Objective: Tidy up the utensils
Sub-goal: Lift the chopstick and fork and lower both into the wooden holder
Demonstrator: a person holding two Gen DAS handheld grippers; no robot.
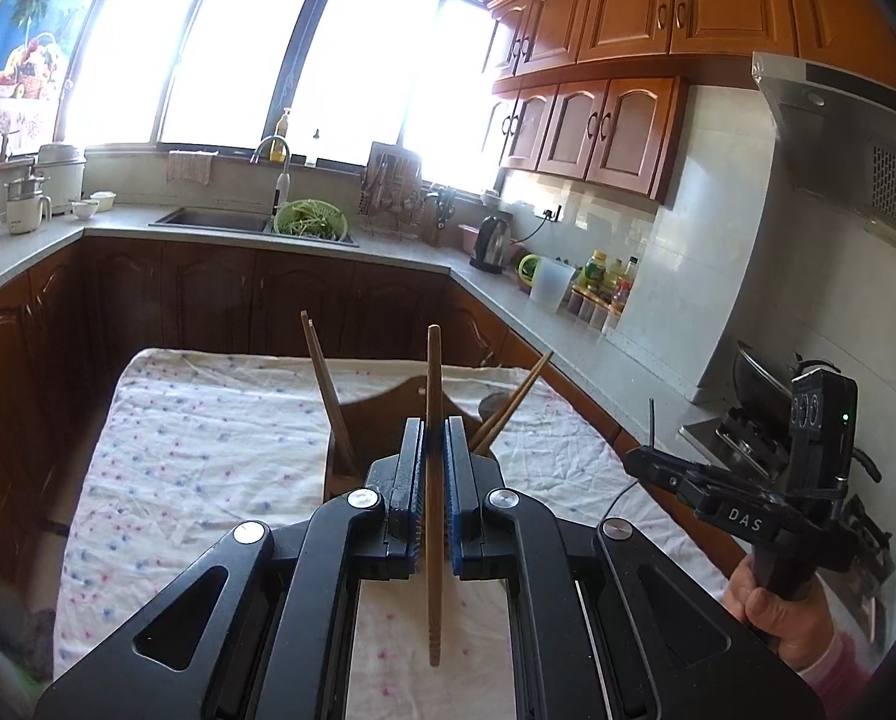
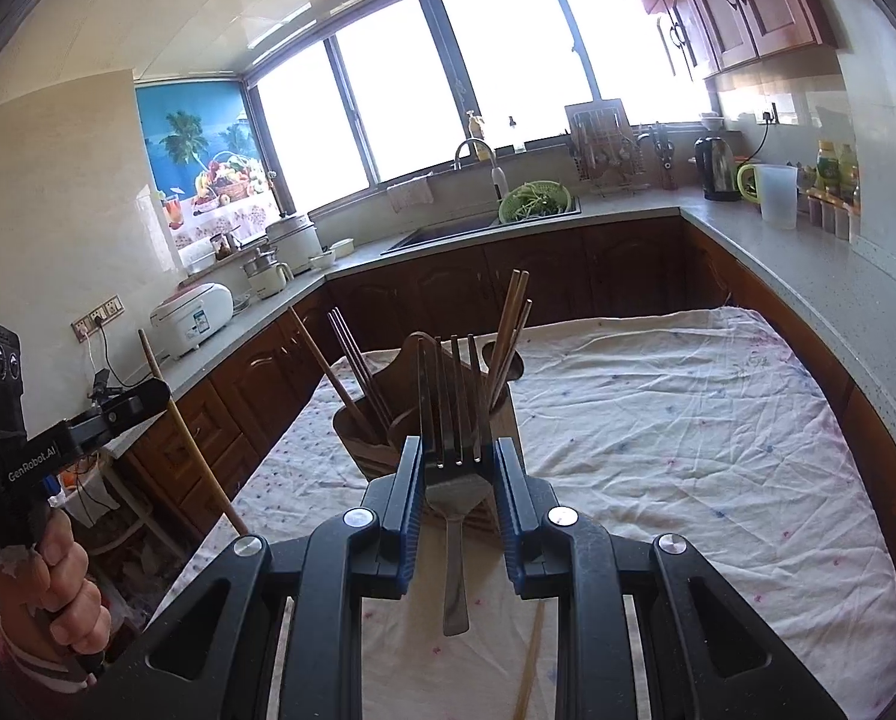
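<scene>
In the left wrist view my left gripper (image 1: 434, 429) is shut on a wooden chopstick (image 1: 434, 570), which stands upright between the blue pads. Just behind it a wooden utensil holder (image 1: 381, 414) stands on the cloth-covered table (image 1: 207, 450), with chopsticks (image 1: 327, 384) leaning out of it. In the right wrist view my right gripper (image 2: 458, 447) is shut on a metal fork (image 2: 455, 504), tines up, close in front of the holder (image 2: 360, 438). The holder has several chopsticks (image 2: 511, 336) in it. The left gripper (image 2: 156, 391) shows at the left, and the right gripper (image 1: 640, 457) at the right.
A loose chopstick (image 2: 532, 654) lies on the cloth under my right gripper. Counters wrap around the table, with a sink and green colander (image 1: 311, 221), a kettle (image 2: 715, 171), a translucent jug (image 2: 778, 195) and a rice cooker (image 2: 192, 318). A stove with a pan (image 1: 760, 378) is to the right.
</scene>
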